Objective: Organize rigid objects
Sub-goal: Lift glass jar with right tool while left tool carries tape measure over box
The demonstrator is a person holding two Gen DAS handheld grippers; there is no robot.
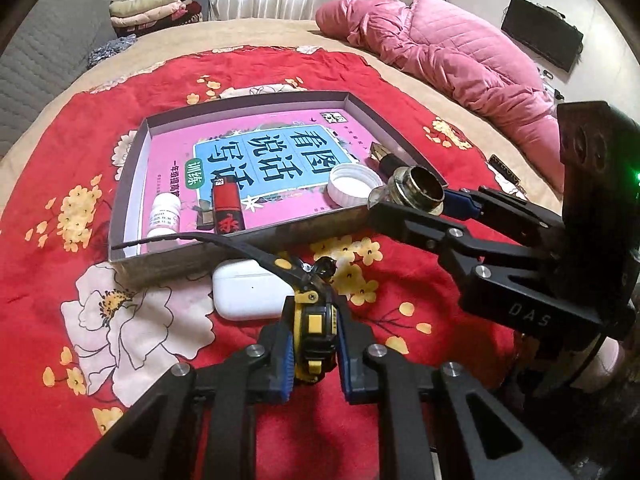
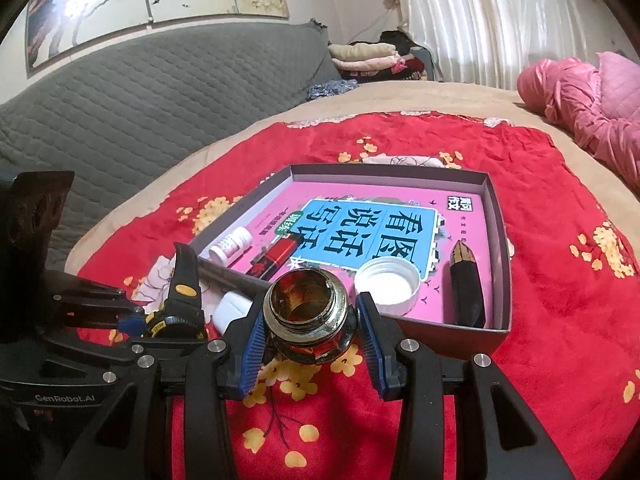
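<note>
Bed (image 1: 256, 32) (red floral cloth (image 1: 60, 140), box (image 1: 138, 184))

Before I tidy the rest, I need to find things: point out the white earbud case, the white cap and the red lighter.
white earbud case (image 1: 250, 294), left wrist view, on its top face.
white cap (image 2: 386, 286), right wrist view, on its inner disc.
red lighter (image 1: 226, 208), left wrist view, on its red body.

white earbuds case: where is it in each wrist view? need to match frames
Left wrist view: the white earbuds case lies lower centre on the red floral blanket, just outside the shallow box's near wall, partly behind the yellow-and-black tool.
Right wrist view: only a sliver of the case shows left of centre, behind the glass jar.
Shared landmark: the white bottle cap inside the box.
</note>
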